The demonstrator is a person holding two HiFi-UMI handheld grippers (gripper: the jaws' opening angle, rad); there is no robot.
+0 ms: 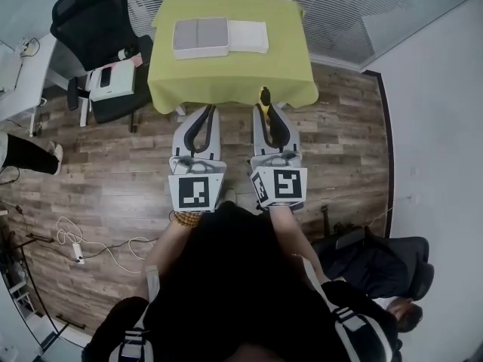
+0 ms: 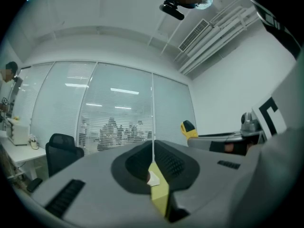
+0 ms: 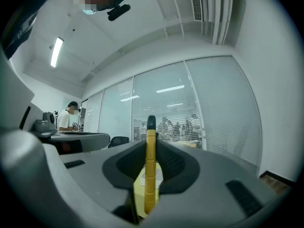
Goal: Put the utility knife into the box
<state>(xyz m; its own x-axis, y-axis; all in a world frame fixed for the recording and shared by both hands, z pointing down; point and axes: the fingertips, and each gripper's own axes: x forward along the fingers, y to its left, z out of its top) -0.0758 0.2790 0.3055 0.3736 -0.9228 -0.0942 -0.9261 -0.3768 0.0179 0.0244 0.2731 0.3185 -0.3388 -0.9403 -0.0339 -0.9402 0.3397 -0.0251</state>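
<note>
you have the utility knife [image 3: 150,175] clamped edge-on in your right tongs [image 3: 151,151], its black tip poking out past the jaw ends, so the pick-up looks done. your left tongs [image 2: 153,151] are pressed together with nothing between them. from the head view, both tongs hang over the wooden floor on your side of the tabletop [image 1: 287,74], with the knife tip just at its near edge. the box [image 1: 201,38] sits near the far edge, left of centre, with a white flat piece [image 1: 248,36] touching its right side, perhaps its lid, though that is hard to tell. whether the box is open is also unclear from here. nothing is in or over the box yet, so the carry across, the lowering in and the release all remain. judging by this, you are roughly at the halfway mark.
</note>
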